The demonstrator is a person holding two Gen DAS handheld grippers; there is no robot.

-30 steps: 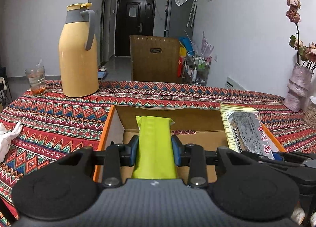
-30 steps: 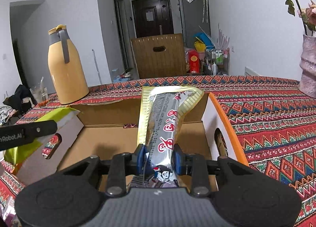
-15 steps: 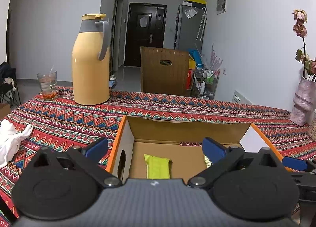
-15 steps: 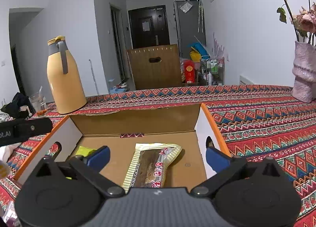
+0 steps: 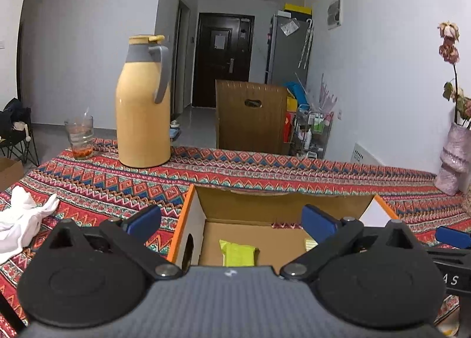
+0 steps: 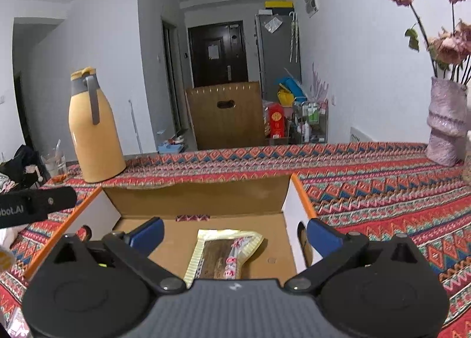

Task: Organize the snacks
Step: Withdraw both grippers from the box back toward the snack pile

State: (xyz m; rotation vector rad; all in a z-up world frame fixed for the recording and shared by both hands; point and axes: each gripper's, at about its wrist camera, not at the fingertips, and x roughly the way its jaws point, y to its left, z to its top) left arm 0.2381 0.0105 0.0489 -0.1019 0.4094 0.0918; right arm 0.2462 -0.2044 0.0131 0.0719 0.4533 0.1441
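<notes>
At the right edge of my left wrist view, my other black gripper arm (image 5: 450,276) shows white letters "A S". At the left edge of my right wrist view, a black gripper arm (image 6: 32,208) shows white letters that look flipped, like "bot.AI". The shiny gold and brown snack packet (image 6: 223,252) in the open cardboard box (image 6: 203,194) has red signs I cannot read.

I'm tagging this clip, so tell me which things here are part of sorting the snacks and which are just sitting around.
Part of the job:
cardboard box
green snack packet
gold-edged snack packet
left gripper, open
right gripper, open

Just lying about:
yellow thermos jug
glass
white cloth
flower vase
</notes>
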